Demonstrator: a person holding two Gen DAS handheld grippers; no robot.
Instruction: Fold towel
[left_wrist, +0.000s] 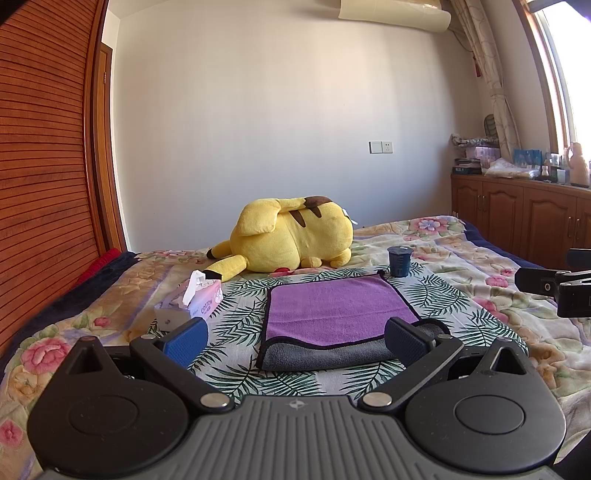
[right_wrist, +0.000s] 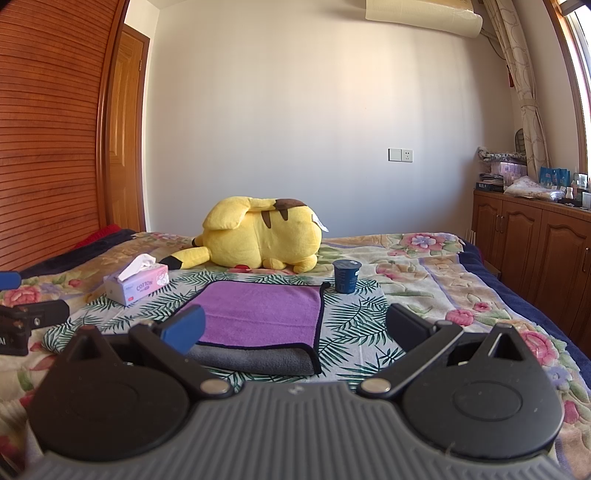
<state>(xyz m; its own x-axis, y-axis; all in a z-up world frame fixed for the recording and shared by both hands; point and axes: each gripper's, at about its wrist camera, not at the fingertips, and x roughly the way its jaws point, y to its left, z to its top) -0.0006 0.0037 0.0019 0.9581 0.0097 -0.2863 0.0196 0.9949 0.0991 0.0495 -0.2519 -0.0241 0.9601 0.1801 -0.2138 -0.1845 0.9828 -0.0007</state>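
On the bed (left_wrist: 436, 236), the towel (left_wrist: 332, 306) lies already folded once, purple side up, grey layer showing along the near edge. Left gripper (left_wrist: 295, 338) hangs just before the towel, jaws wide apart and empty; right gripper (right_wrist: 293, 326) likewise, near the towel's right corner, likely lined up for a second fold. Cup (left_wrist: 400, 261) behind the towel, tissue box (left_wrist: 192, 301) left of it, plush (left_wrist: 291, 236) beyond.

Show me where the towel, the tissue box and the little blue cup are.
towel (left_wrist: 332, 306): left wrist view, purple top layer.
tissue box (right_wrist: 138, 287): right wrist view, printed side.
blue cup (right_wrist: 346, 276): right wrist view, its side wall.
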